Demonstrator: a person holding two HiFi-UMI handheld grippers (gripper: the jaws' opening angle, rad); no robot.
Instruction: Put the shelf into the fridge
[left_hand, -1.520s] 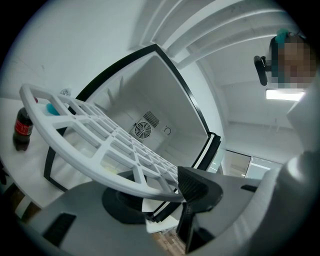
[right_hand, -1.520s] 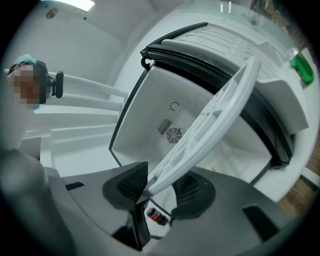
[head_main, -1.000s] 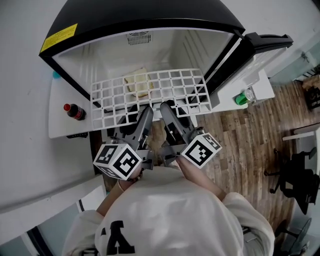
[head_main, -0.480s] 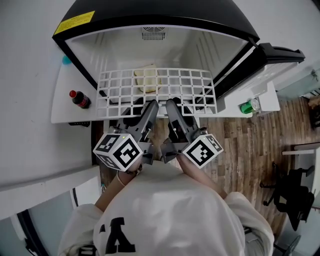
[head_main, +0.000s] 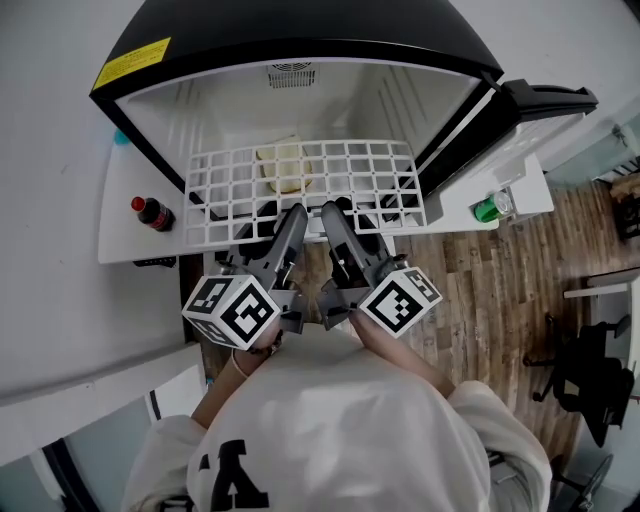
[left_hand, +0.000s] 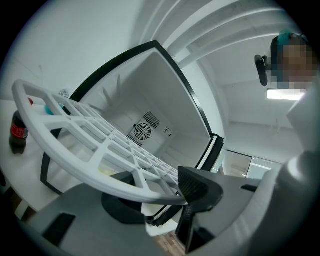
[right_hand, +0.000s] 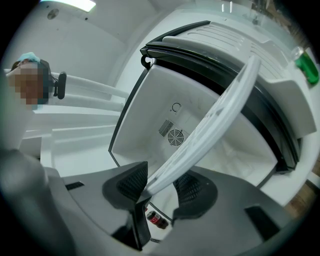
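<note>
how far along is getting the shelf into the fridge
Done: the black-topped white fridge stands open. In hand: left gripper and right gripper grip the white plastic grid shelf by its near edge, at the opening. Remaining: slide it in, release.

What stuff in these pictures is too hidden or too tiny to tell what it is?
- Head view: a pale yellow thing in the open fridge. The white grid shelf covers it, so I cannot tell what it is.
- Head view: the yellow label on the fridge top. Its print is too small to read.
- Right gripper view: the dark cola bottle. The right gripper hides most of it.
</note>
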